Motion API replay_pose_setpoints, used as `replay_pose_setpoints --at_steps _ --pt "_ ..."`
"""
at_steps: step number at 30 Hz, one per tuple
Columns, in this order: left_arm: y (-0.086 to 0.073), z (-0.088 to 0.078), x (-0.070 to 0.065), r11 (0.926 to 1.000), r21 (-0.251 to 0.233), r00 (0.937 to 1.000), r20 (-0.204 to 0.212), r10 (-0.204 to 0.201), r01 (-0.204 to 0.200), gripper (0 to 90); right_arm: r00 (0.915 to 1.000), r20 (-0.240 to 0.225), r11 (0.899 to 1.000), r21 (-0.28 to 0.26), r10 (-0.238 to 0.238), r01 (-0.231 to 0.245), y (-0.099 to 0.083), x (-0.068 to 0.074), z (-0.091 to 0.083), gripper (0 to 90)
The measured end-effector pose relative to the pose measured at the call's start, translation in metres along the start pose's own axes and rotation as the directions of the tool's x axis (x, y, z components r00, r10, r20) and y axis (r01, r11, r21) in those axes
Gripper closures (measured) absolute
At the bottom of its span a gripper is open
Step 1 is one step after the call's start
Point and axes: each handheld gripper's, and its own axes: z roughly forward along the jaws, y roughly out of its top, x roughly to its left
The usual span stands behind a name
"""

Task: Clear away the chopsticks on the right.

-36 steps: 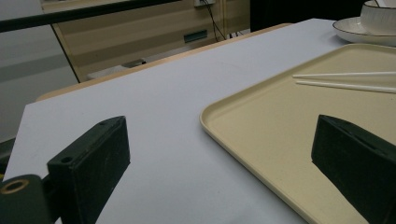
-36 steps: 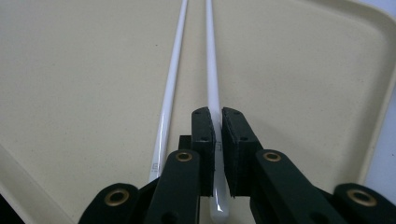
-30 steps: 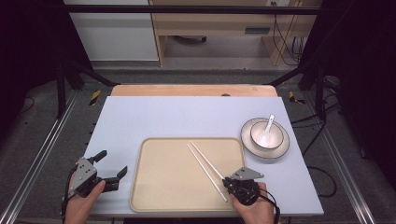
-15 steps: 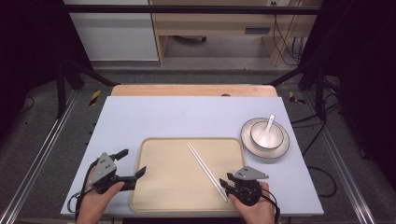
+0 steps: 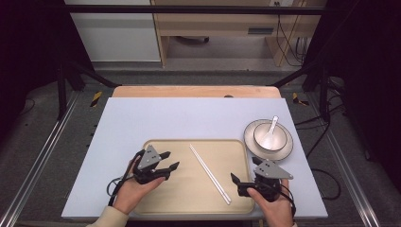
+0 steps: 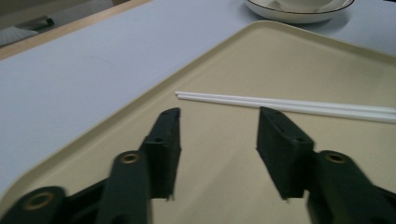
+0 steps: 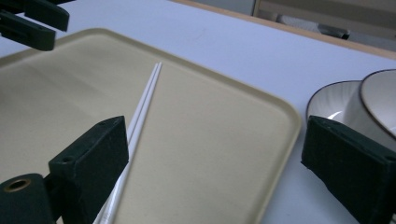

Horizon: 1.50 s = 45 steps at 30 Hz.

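Observation:
A pair of white chopsticks (image 5: 210, 174) lies diagonally on the beige tray (image 5: 189, 198). My left gripper (image 5: 172, 160) hovers over the tray's left part. Its jaws have just been closing but still stand apart with nothing between them, and the chopsticks (image 6: 289, 105) lie just beyond its tips (image 6: 217, 140). My right gripper (image 5: 244, 169) is at the tray's front right corner, and its jaws have just been opening wide. In the right gripper view (image 7: 219, 154) the chopsticks (image 7: 142, 102) run on the tray beside the left jaw, untouched.
A white bowl (image 5: 269, 135) with a spoon (image 5: 273, 126) in it stands on a plate (image 5: 285, 149) just right of the tray. The plate (image 7: 327, 105) sits close to my right gripper's outer jaw. The pale blue tabletop (image 5: 189, 118) stretches behind the tray.
The left gripper has moved right from beside the tray to over its left part, and its jaws have narrowed. The right gripper's jaws have gone from shut to wide open near the chopsticks' front end.

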Motion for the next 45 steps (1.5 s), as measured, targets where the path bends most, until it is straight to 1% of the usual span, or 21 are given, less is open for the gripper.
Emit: replay_pose_setpoints --at_steps 3,4,5,6,7,9,11,13,15,22,26,27,31,34,35,38,39,40,41,42,45 --pt "0.005 0.016 -0.005 0.9992 0.038 0.9995 0.027 0.014 -0.015 65.3 0.9998 0.014 1.000 -0.014 -0.017 0.017 -0.004 -0.008 -0.006 6.3" --pt "0.005 0.016 -0.005 0.9992 0.038 0.9995 0.027 0.014 -0.015 68.5 0.9997 0.019 1.000 -0.017 -0.016 0.016 -0.004 -0.009 -0.008 6.6" --pt "0.007 0.028 -0.008 0.9970 0.071 0.9987 0.042 0.028 -0.031 72.0 0.9994 0.031 0.999 -0.031 -0.013 0.014 -0.004 -0.012 -0.010 6.9" --pt "0.007 0.028 -0.008 0.9970 0.071 0.9987 0.042 0.028 -0.031 74.5 0.9990 0.042 0.999 -0.038 -0.011 0.013 -0.004 -0.013 -0.011 7.2" --pt "0.008 0.040 -0.012 0.9941 0.101 0.9980 0.052 0.035 -0.040 78.5 0.9981 0.061 0.999 -0.047 -0.012 0.015 -0.004 -0.014 -0.012 7.6" --pt "0.009 0.047 -0.014 0.9923 0.114 0.9977 0.054 0.041 -0.047 83.5 0.9966 0.081 0.998 -0.061 -0.016 0.021 -0.006 -0.015 -0.013 7.9" --pt "0.009 0.054 -0.015 0.9895 0.139 0.9980 0.055 0.032 -0.040 86.9 0.9965 0.083 0.997 -0.069 -0.010 0.015 -0.008 -0.016 -0.012 8.0" --pt "0.007 0.061 -0.015 0.9859 0.164 0.9983 0.052 0.025 -0.033 88.5 0.9961 0.087 0.997 -0.072 -0.014 0.020 -0.009 -0.017 -0.011 8.6" --pt "0.005 0.067 -0.014 0.9846 0.174 0.9985 0.055 -0.001 -0.009 89.3 0.9960 0.088 0.998 -0.067 -0.017 0.023 -0.010 -0.017 -0.010 8.8" --pt "0.009 0.084 -0.011 0.9794 0.202 0.9978 0.063 -0.023 0.009 89.4 0.9952 0.098 0.998 -0.056 -0.002 0.007 -0.014 -0.019 -0.013 10.5" --pt "0.014 0.090 -0.007 0.9757 0.219 0.9989 0.047 0.004 -0.014 89.3 0.9949 0.101 0.999 -0.053 0.004 0.001 -0.016 -0.020 -0.014 11.1" --pt "0.017 0.095 0.001 0.9763 0.216 0.9993 0.034 -0.016 0.008 89.3 0.9948 0.101 0.999 -0.051 0.009 -0.004 -0.016 -0.020 -0.014 11.3" --pt "0.019 0.102 0.011 0.9782 0.206 0.9987 0.038 -0.034 0.025 89.4 0.9950 0.099 0.999 -0.053 0.009 -0.004 -0.016 -0.020 -0.015 11.9" --pt "0.021 0.106 0.014 0.9788 0.204 0.9989 0.043 -0.020 0.010 89.4 0.9952 0.098 0.999 -0.048 0.004 0.001 -0.017 -0.021 -0.014 12.2" --pt "0.024 0.111 0.014 0.9799 0.199 0.9975 0.068 -0.018 0.004 89.5 0.9955 0.095 0.999 -0.046 0.004 0.000 -0.017 -0.020 -0.013 12.4" --pt "0.026 0.115 0.013 0.9809 0.194 0.9961 0.088 -0.008 -0.009 89.5 0.9959 0.091 0.999 -0.044 0.002 0.002 -0.017 -0.020 -0.012 12.7" --pt "0.029 0.120 0.010 0.9806 0.194 0.9943 0.106 0.008 -0.029 89.5 0.9958 0.091 0.999 -0.042 -0.005 0.009 -0.017 -0.020 -0.012 12.8" --pt "0.029 0.120 0.010 0.9806 0.194 0.9943 0.106 0.008 -0.029 89.5 0.9958 0.091 0.999 -0.042 -0.005 0.009 -0.017 -0.020 -0.012 12.8" --pt "0.033 0.126 0.005 0.9792 0.194 0.9914 0.126 0.033 -0.058 89.5 0.9958 0.092 0.999 -0.040 0.001 0.003 -0.017 -0.019 -0.012 13.0" --pt "0.033 0.126 0.005 0.9792 0.194 0.9914 0.126 0.033 -0.058 89.4 0.9958 0.092 0.999 -0.040 0.001 0.003 -0.017 -0.019 -0.012 13.0" --pt "0.040 0.136 -0.003 0.9771 0.194 0.9853 0.162 0.056 -0.087 89.4 0.9958 0.091 0.999 -0.036 -0.006 0.009 -0.017 -0.018 -0.011 13.2"
